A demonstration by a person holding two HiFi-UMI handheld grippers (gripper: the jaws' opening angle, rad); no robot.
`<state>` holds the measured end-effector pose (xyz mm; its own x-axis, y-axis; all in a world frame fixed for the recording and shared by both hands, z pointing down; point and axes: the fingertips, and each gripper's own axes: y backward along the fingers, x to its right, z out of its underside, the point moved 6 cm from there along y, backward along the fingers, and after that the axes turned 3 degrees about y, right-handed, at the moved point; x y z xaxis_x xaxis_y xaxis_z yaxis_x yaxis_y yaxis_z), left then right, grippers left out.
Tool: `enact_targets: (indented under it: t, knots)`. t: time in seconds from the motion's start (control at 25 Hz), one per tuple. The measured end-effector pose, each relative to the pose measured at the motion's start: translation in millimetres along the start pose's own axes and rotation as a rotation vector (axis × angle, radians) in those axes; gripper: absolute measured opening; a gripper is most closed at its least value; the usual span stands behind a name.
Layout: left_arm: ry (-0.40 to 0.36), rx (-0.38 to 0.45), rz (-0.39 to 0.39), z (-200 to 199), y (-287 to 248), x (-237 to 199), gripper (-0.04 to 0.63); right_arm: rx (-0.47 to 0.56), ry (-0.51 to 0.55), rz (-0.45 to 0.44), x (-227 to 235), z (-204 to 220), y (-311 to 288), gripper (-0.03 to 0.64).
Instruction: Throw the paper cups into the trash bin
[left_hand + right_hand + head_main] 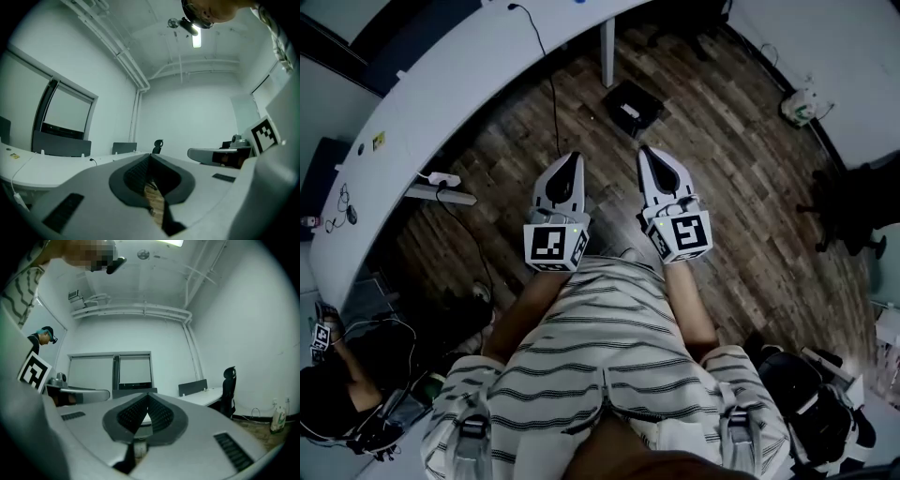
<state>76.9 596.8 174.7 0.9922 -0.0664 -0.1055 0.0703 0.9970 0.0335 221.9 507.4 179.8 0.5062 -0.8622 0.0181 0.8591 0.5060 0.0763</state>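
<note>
No paper cup and no trash bin show in any view. In the head view both grippers are held level, side by side, in front of a striped shirt and above the wooden floor. My left gripper (572,156) is shut with nothing between its jaws; in the left gripper view its tips (150,156) meet. My right gripper (644,149) is also shut and empty, and its tips (148,394) touch in the right gripper view. Each gripper sees the other one beside it.
A long white curved desk (441,84) runs along the left and far side, with its leg (607,52) and a power strip (441,178) on a cable below. A flat black object (630,106) lies on the floor ahead. Black chairs (853,211) stand at the right. Another person (333,375) is at lower left.
</note>
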Motion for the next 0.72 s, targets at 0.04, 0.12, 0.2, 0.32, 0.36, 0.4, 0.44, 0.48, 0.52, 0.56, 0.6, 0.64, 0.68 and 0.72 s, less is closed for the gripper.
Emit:
enact_targets:
  t: [0.04,0.12,0.2,0.32,0.36,0.4,0.44,0.48,0.52,0.56,0.6,0.64,0.68,0.72]
  knots:
    - [0.004,-0.001,-0.003,1.5,0.7,3.6,0.025,0.0,-0.006,-0.016,0.6,1.9,2.1,0.017]
    - [0.012,-0.007,-0.015,6.6,3.2,12.9,0.025,-0.007,-0.022,-0.057,2.1,7.1,8.9,0.017]
    - [0.012,-0.016,-0.026,13.1,5.1,24.5,0.025,-0.01,-0.033,-0.101,4.3,9.7,17.7,0.017]
    - [0.01,-0.032,-0.028,20.6,7.8,37.0,0.025,-0.001,-0.041,-0.135,5.7,8.4,26.0,0.017]
    - [0.008,-0.037,-0.029,22.4,9.0,40.0,0.025,0.002,-0.045,-0.138,6.8,8.3,27.8,0.017]
    - [0.008,-0.042,-0.031,24.2,9.4,42.8,0.025,0.004,-0.048,-0.139,9.0,8.6,29.2,0.017]
    - [0.009,-0.047,-0.033,26.0,9.1,45.4,0.025,0.003,-0.049,-0.136,11.9,9.3,30.6,0.017]
    - [0.009,-0.052,-0.033,27.9,8.5,48.1,0.025,0.0,-0.05,-0.133,14.8,10.5,32.1,0.017]
    - [0.008,-0.058,-0.03,30.1,7.7,50.6,0.025,-0.004,-0.052,-0.128,17.4,12.4,33.6,0.017]
    - [0.006,-0.062,-0.026,32.3,6.2,52.8,0.025,-0.007,-0.054,-0.123,20.0,14.5,34.6,0.017]
    - [0.004,-0.064,-0.022,34.4,4.0,54.5,0.025,-0.01,-0.056,-0.118,22.8,16.6,34.7,0.017]
    - [0.004,-0.064,-0.019,35.9,1.5,55.6,0.025,-0.014,-0.056,-0.116,25.5,18.0,33.9,0.017]
    - [0.005,-0.064,-0.018,36.9,-1.1,56.1,0.025,-0.017,-0.054,-0.116,27.8,18.3,32.8,0.017]
    - [0.008,-0.063,-0.019,37.3,-3.8,56.1,0.025,-0.019,-0.05,-0.116,29.9,17.9,31.8,0.017]
